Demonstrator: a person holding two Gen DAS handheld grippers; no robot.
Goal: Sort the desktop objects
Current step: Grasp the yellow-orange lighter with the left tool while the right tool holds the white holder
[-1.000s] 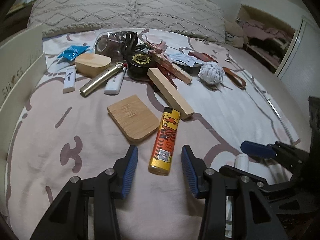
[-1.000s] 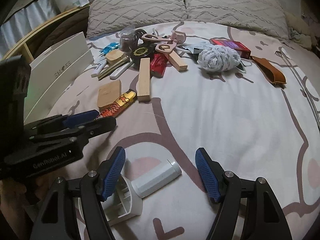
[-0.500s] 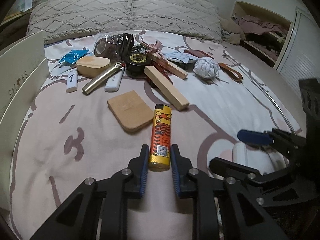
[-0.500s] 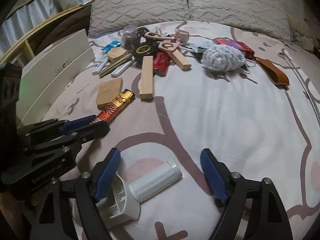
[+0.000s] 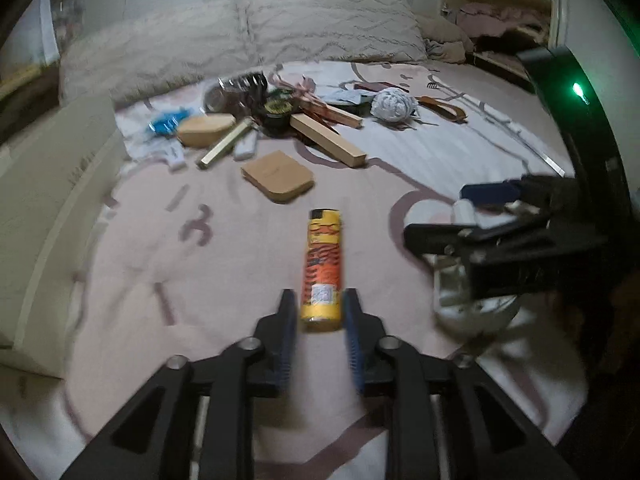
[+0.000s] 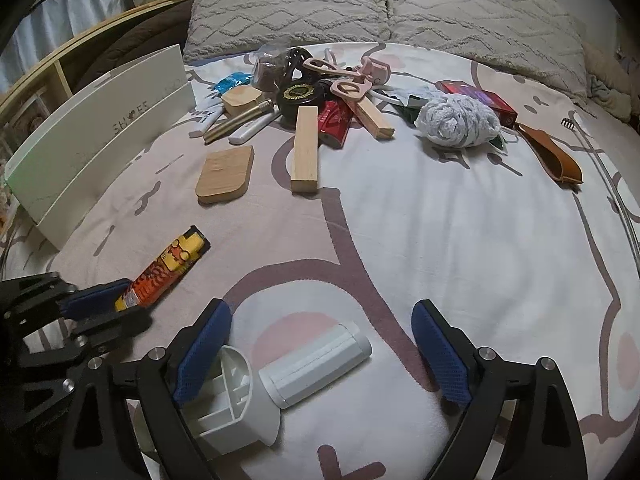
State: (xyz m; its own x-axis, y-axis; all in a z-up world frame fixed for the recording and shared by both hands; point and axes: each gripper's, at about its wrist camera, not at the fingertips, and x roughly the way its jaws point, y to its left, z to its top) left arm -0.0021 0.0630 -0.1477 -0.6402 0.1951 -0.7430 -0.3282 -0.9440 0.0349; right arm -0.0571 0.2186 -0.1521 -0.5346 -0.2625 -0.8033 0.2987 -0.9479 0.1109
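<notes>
The left gripper is clamped on the near end of a yellow-and-orange lighter, its blue pads pressed against both sides, the lighter's black-capped far end pointing toward the clutter across the bedspread. In the right wrist view the same lighter shows at near left, slanting away from the left gripper's dark frame.

The right gripper stands to the right of it, its jaws opening wide. Between them, untouched by the far pad, a white cylinder-shaped device lies on the bedspread, with a white flared plastic part at its near left end, close against the left blue pad; whether that pad touches it cannot be told.

Farther off, a flat wooden tile and a long wooden block lie just ahead of a heap of small objects: a round black tin, a red packet, a brass-coloured tube, a ball of pale yarn and a brown leather strap out to the right. A white box lettered SHOES stands along the left edge of the bed, and two textured pillows lie across the far end.
</notes>
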